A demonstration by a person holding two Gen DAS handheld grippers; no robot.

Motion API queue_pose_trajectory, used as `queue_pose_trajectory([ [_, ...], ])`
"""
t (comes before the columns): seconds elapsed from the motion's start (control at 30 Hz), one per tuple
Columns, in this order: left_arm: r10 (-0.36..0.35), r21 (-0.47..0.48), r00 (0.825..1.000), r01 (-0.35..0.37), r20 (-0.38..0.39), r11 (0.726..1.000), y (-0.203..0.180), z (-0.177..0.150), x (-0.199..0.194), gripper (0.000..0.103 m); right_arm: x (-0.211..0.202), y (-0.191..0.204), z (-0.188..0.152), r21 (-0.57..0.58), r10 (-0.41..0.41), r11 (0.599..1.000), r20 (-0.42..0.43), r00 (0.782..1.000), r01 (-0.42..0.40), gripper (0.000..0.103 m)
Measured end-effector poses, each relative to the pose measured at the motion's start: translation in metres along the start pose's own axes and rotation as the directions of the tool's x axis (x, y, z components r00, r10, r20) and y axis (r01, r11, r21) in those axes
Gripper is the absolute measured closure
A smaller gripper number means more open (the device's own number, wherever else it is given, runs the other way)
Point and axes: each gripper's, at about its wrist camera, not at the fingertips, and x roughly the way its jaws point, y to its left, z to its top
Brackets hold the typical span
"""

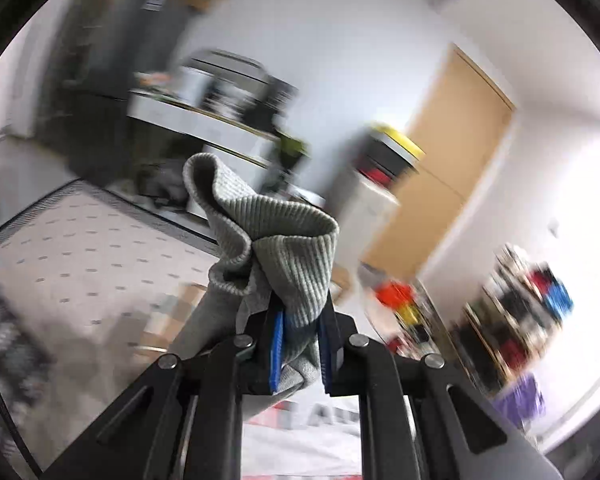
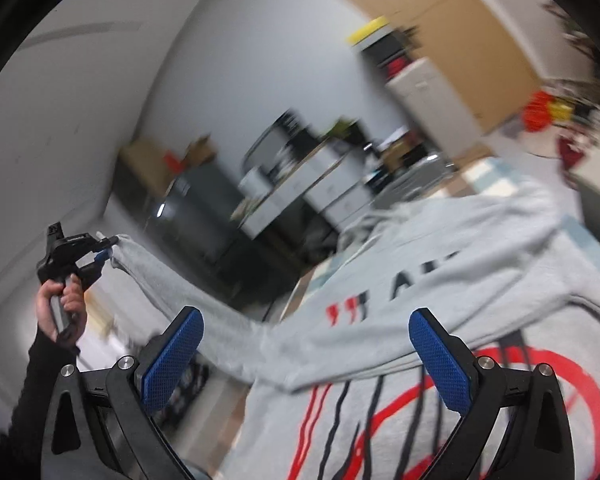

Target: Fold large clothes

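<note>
A grey sweatshirt (image 2: 440, 292) with red and black print lies spread out below my right gripper. My left gripper (image 1: 300, 344) is shut on the ribbed cuff (image 1: 288, 248) of its sleeve and holds it up in the air. In the right wrist view the left gripper (image 2: 100, 250) is at the far left, in a hand, and the sleeve (image 2: 188, 300) stretches from it to the sweatshirt body. My right gripper (image 2: 306, 356) is open and empty just above the sweatshirt, jaws wide apart.
The room behind is blurred: a dark fridge (image 1: 112, 52), white cabinets (image 1: 204, 128), a wooden door (image 1: 452, 152), shelves with colourful items (image 1: 520, 320), and a patterned floor (image 1: 80, 256).
</note>
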Motion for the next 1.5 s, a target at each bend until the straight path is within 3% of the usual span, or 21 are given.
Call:
queue_pose_trajectory([
  [0.1, -0.058, 0.054, 0.992, 0.064, -0.108, 0.997, -0.064, -0.032, 0.057, 0.094, -0.025, -0.009, 0.006, 0.03, -0.062, 0.998, 0.085, 0.994, 0.06, 0.0],
  [0.23, -0.115, 0.078, 0.949, 0.144, -0.294, 0.987, -0.132, -0.101, 0.135, 0.094, -0.07, -0.019, 0.008, 0.031, -0.126, 0.992, 0.218, 0.968, 0.123, 0.0],
  [0.37, -0.05, 0.199, 0.905, 0.147, -0.423, 0.969, -0.178, -0.176, 0.198, 0.094, -0.1, -0.032, 0.01, 0.036, -0.187, 0.982, 0.294, 0.938, 0.184, 0.0],
  [0.57, -0.008, 0.195, 0.823, 0.144, -0.568, 0.97, -0.193, -0.254, 0.247, 0.094, -0.128, -0.059, 0.018, 0.123, -0.239, 0.97, 0.362, 0.901, 0.208, 0.0],
  [0.73, 0.008, 0.217, 0.786, 0.161, -0.618, 0.963, -0.204, -0.264, 0.258, 0.094, -0.144, -0.064, 0.022, 0.129, -0.246, 0.969, 0.414, 0.877, 0.211, 0.0],
  [0.83, 0.005, 0.233, 0.738, 0.207, -0.675, 0.95, -0.211, -0.267, 0.268, 0.094, -0.141, -0.065, 0.024, 0.125, -0.247, 0.969, 0.399, 0.883, 0.214, 0.0],
  [0.9, 0.014, 0.254, 0.738, 0.214, -0.675, 0.943, -0.21, -0.272, 0.268, 0.094, -0.136, -0.065, 0.026, 0.119, -0.255, 0.967, 0.38, 0.889, 0.227, 0.0],
  [1.0, 0.038, 0.324, 0.733, 0.253, -0.679, 0.912, -0.211, -0.271, 0.263, 0.093, -0.13, -0.063, 0.025, 0.112, -0.253, 0.967, 0.352, 0.901, 0.228, 0.0],
  [1.03, 0.037, 0.343, 0.718, 0.287, -0.695, 0.894, -0.214, -0.267, 0.256, 0.088, -0.128, -0.064, 0.025, 0.108, -0.256, 0.967, 0.342, 0.904, 0.233, 0.0],
  [1.1, 0.016, 0.348, 0.687, 0.347, -0.726, 0.871, -0.212, -0.261, 0.242, 0.087, -0.121, -0.064, 0.025, 0.098, -0.275, 0.961, 0.318, 0.907, 0.257, 0.0],
  [1.13, 0.009, 0.364, 0.681, 0.38, -0.733, 0.85, -0.211, -0.252, 0.228, 0.086, -0.118, -0.065, 0.025, 0.094, -0.28, 0.96, 0.305, 0.91, 0.264, 0.0],
  [1.2, 0.01, 0.389, 0.682, 0.405, -0.732, 0.827, -0.204, -0.241, 0.21, 0.08, -0.113, -0.065, 0.023, 0.094, -0.297, 0.955, 0.287, 0.911, 0.282, 0.0],
  [1.27, -0.004, 0.413, 0.702, 0.424, -0.713, 0.806, -0.181, -0.221, 0.183, 0.062, -0.109, -0.068, 0.022, 0.105, -0.312, 0.95, 0.261, 0.913, 0.295, 0.0],
  [1.3, -0.003, 0.432, 0.728, 0.41, -0.686, 0.803, -0.166, -0.211, 0.173, 0.053, -0.108, -0.07, 0.021, 0.115, -0.318, 0.948, 0.25, 0.915, 0.298, 0.0],
  [1.37, 0.042, 0.491, 0.793, 0.335, -0.608, 0.804, -0.128, -0.199, 0.16, 0.02, -0.103, -0.072, 0.019, 0.137, -0.323, 0.945, 0.228, 0.918, 0.298, 0.0],
  [1.43, 0.114, 0.54, 0.828, 0.246, -0.548, 0.805, -0.083, -0.194, 0.154, 0.018, -0.097, -0.071, 0.019, 0.136, -0.326, 0.943, 0.208, 0.922, 0.303, 0.0],
  [1.5, 0.207, 0.585, 0.822, 0.178, -0.53, 0.792, -0.051, -0.199, 0.159, 0.018, -0.089, -0.066, 0.017, 0.11, -0.328, 0.944, 0.191, 0.925, 0.311, 0.0],
])
